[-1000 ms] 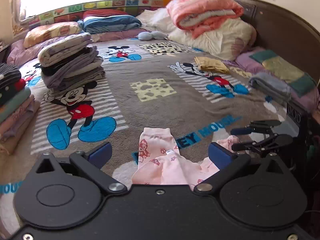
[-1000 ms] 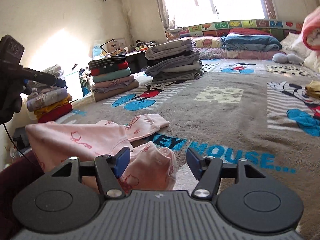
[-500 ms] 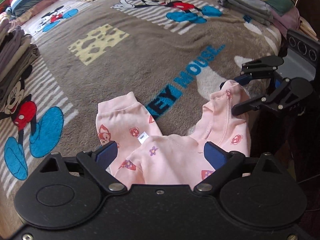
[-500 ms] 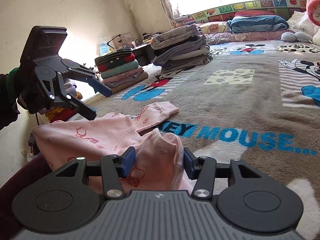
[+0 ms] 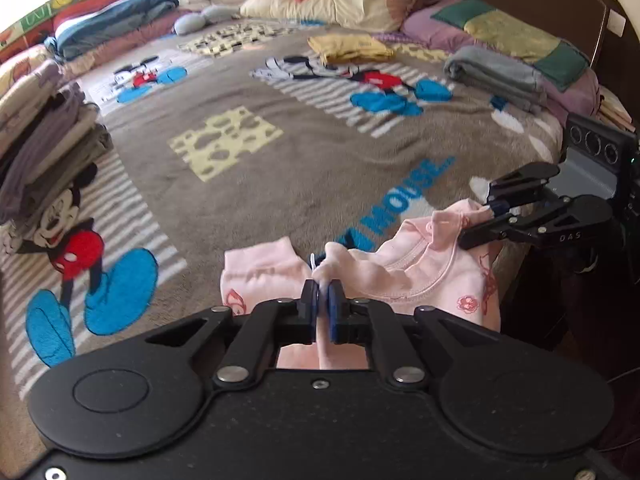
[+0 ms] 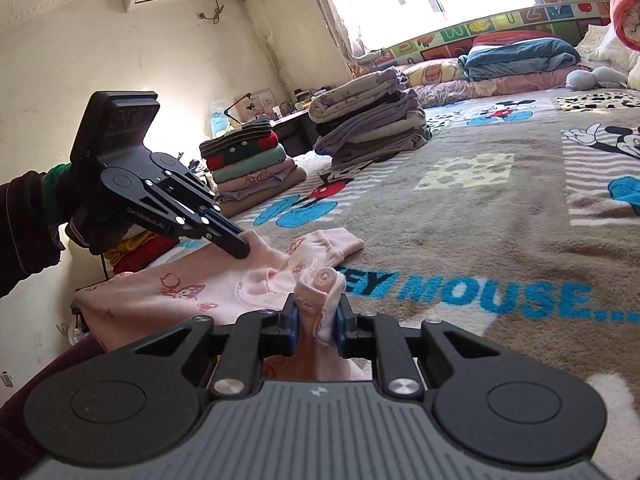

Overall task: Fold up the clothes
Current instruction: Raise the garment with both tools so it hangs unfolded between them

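A small pink child's top with cartoon prints [image 5: 432,280] lies at the near edge of the bed, partly hanging over it. My left gripper [image 5: 323,300] is shut on a bunched fold of it near one shoulder. One sleeve [image 5: 260,268] lies flat on the blanket to its left. My right gripper [image 6: 317,312] is shut on the other bunched part of the same pink top [image 6: 200,292]. In the left wrist view the right gripper [image 5: 490,216] pinches the top's right end. In the right wrist view the left gripper [image 6: 240,246] pinches the far shoulder.
The bed is covered by a brown Mickey Mouse blanket [image 5: 248,168]. Stacks of folded clothes [image 6: 372,120] [image 6: 252,172] stand along the left side. Folded yellow [image 5: 348,48] and grey [image 5: 492,72] garments, pillows and quilts lie at the far end. The bed edge is just below the pink top.
Both grippers have gone from open around the pink top to shut on bunched folds of it. The cloth between them is now drawn up a little.
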`<state>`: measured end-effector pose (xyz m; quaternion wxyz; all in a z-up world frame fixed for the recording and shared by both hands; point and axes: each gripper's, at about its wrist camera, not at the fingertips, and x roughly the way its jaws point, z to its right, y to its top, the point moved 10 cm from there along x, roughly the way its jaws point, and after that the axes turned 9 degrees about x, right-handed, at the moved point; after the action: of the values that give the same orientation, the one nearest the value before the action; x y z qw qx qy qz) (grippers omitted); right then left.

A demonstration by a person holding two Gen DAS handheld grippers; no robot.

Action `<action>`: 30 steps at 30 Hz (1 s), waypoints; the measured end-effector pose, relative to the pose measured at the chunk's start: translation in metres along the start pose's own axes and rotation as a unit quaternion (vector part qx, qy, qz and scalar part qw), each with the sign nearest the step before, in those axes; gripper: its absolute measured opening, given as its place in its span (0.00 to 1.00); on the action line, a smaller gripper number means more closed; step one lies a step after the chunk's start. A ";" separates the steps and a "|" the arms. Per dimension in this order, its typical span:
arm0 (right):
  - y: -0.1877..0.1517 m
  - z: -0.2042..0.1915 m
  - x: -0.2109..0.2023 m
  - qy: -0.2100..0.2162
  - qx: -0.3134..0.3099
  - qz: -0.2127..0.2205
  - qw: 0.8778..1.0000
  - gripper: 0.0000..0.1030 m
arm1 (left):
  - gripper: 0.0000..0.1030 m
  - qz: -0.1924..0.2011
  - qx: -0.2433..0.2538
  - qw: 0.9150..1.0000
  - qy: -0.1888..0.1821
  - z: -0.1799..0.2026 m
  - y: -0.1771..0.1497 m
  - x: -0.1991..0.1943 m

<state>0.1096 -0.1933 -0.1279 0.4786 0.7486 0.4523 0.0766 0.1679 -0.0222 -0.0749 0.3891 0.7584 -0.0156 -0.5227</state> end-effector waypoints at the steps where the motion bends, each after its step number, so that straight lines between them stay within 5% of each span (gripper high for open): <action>1: 0.003 -0.001 -0.003 0.001 -0.002 0.007 1.000 0.17 | 0.03 0.019 -0.002 1.000 0.008 -0.001 0.006 -0.012; 11: 0.053 -0.031 -0.030 -0.013 -0.055 0.074 0.996 0.17 | 0.01 0.127 0.011 0.989 0.077 0.000 0.040 -0.090; 18: 0.121 -0.060 -0.040 -0.034 -0.124 0.091 0.988 0.17 | 0.01 0.183 0.000 0.975 0.129 -0.025 0.067 -0.123; 30: 0.248 -0.080 -0.027 -0.070 -0.237 0.070 0.966 0.16 | 0.01 0.209 0.006 0.960 0.187 -0.085 0.127 -0.133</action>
<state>0.2001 -0.1943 0.1186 0.6664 0.6468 0.3333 0.1624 0.2253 -0.0048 0.1190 0.4813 0.8248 -0.1035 -0.2781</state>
